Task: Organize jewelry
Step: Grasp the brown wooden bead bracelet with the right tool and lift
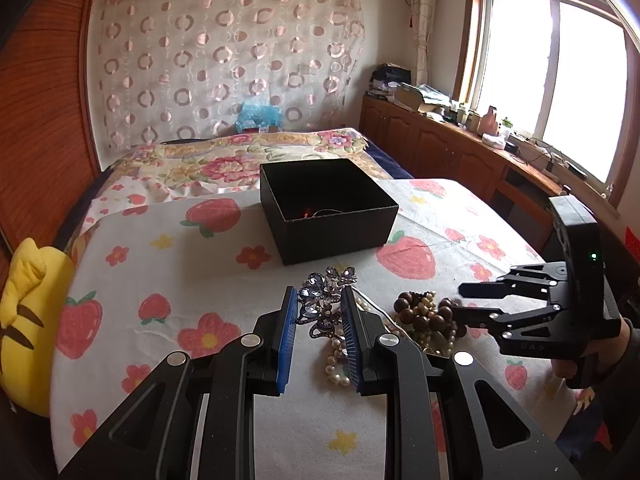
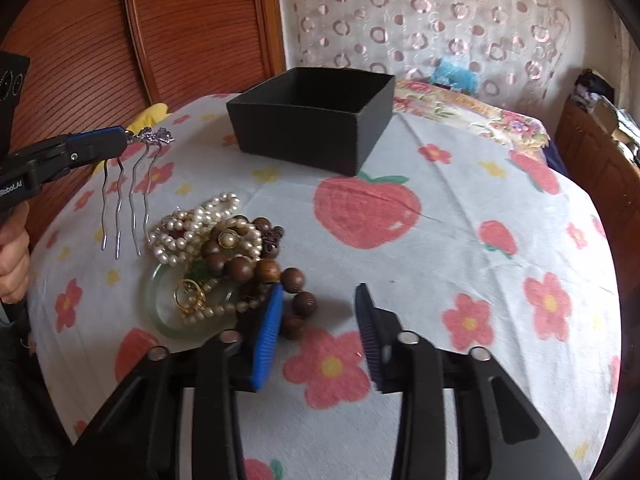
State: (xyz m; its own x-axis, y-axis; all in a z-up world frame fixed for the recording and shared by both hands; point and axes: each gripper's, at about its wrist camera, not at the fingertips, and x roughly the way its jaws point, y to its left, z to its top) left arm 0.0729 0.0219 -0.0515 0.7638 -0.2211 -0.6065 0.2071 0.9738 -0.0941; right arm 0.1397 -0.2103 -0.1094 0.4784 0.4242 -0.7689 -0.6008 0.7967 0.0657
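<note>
Left gripper clamped on hair comb, prongs hanging down; black box at twelve o'clock; right gripper part-open, empty, beside wooden beads.

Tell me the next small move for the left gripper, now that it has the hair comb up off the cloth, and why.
Probably carry it forward over the black box and release there. The left gripper is shut on the jewelled hair comb, whose prongs hang clear above the cloth, and the box stands open just beyond. The right gripper is open beside the wooden beads, out of that path.
</note>
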